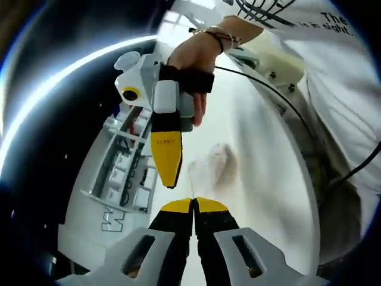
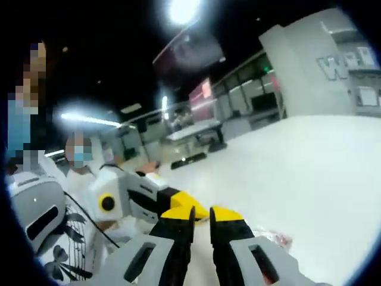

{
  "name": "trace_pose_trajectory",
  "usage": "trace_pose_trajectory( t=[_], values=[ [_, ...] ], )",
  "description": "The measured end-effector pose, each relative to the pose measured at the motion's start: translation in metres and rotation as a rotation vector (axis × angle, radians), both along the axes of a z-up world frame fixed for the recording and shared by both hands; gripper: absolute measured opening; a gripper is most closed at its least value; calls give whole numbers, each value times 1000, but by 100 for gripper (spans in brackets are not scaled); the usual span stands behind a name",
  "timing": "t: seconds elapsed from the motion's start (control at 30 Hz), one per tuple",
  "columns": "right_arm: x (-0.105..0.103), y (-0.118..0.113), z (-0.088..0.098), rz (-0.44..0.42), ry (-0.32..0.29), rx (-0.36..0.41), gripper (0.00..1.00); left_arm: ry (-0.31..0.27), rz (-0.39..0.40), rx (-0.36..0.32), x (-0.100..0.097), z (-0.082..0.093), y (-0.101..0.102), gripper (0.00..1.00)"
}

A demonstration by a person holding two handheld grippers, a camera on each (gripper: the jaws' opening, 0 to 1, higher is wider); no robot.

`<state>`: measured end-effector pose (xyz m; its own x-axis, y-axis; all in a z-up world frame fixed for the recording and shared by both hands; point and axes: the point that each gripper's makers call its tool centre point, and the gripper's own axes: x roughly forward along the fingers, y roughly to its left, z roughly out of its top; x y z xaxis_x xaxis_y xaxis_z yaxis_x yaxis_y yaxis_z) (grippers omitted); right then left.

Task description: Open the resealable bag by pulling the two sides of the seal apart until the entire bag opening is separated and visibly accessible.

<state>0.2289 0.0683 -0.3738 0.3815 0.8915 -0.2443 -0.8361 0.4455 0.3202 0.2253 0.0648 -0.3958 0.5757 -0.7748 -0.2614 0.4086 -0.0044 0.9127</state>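
Observation:
The clear resealable bag [image 1: 215, 165], with something pale reddish inside, sits just beyond my left gripper [image 1: 194, 204] over the white table [image 1: 262, 149]. The left jaws are pressed together, and the bag's near edge seems to reach in between the tips. A hand holds my right gripper [image 1: 168, 179], which points down beside the bag's left edge. In the right gripper view, the right gripper [image 2: 201, 215] has its jaws close together with a narrow dark gap, and I cannot make out film in it. The left gripper's yellow fingertip [image 2: 189, 201] sits right against them. A bit of the bag [image 2: 275, 239] peeks out at the lower right.
A person in a white printed shirt [image 1: 333, 71] stands close to the table, with a black cable [image 1: 280, 98] trailing across. A grey-white shelf unit [image 1: 128, 173] borders the table's far side. Other people [image 2: 80, 156] and tables [image 2: 193, 132] are in the dim room behind.

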Motion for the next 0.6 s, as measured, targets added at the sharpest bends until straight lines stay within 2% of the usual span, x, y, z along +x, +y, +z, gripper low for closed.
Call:
trace_pose_trajectory(
  t=[0.07, 0.13, 0.27, 0.6],
  values=[
    [-4, 3, -1, 26, 63, 25, 7, -9, -7, 2, 0, 1, -2, 1],
    [-5, 3, -1, 39, 95, 37, 7, -20, -16, 7, 0, 3, -3, 1],
    [-1, -1, -10, 26, 101, -9, 8, -37, -29, 14, -1, 5, -6, 1],
    [-4, -4, -16, 35, 158, -2, 7, -57, -47, 25, -2, 7, -8, 1]
  ],
)
